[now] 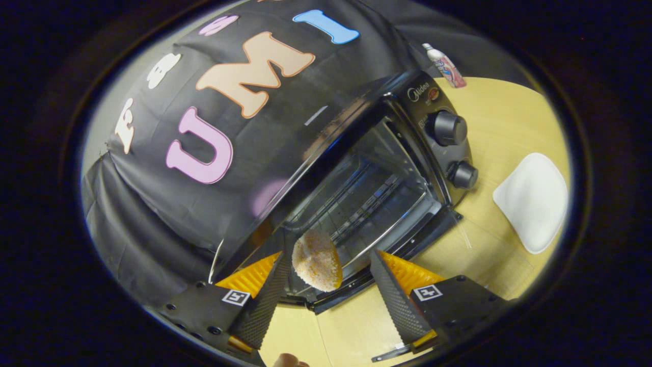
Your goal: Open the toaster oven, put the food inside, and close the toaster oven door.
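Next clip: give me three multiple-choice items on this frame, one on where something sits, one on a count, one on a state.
1. Where is the food?
A. on the white plate
B. between the claw's fingers, by the oven's open front
C. on top of the oven

2. How many knobs does the oven have on its panel?
A. one
B. two
C. four

3. What state is the claw in?
A. open, the food against one finger alone
B. shut on the plate
C. shut on a knob

Key: 1 B, the breaded piece hangs between the fingers in front of the oven cavity. 2 B, an upper knob and a lower knob show. 3 A, a gap separates the food from the other finger; the plate lies apart on the table.
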`<state>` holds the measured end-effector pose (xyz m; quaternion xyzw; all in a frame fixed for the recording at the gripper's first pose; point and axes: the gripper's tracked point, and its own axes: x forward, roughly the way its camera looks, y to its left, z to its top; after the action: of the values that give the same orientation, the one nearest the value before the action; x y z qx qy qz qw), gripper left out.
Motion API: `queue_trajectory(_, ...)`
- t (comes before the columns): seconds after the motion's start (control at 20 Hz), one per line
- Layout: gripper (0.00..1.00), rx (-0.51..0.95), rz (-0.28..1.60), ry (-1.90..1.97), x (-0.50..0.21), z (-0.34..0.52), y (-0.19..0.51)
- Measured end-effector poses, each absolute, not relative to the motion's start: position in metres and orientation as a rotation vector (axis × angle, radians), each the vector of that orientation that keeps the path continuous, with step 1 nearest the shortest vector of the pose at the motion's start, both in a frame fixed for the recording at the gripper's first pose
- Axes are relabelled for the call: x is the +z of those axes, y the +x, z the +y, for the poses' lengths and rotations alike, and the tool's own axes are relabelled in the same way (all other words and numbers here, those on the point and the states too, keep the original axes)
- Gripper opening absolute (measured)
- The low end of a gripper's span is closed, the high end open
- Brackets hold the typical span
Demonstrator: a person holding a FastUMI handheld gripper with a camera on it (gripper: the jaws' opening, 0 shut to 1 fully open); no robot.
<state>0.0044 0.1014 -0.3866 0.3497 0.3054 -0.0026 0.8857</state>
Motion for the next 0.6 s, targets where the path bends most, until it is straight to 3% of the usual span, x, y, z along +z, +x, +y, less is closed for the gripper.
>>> queue_trajectory(0.3,1.00,0.038,0.655,0.671,-0.371,0.102,-0.048)
queue_trajectory(0.6,1.00,0.056,0.777,0.507,-0.399,0.079,-0.131)
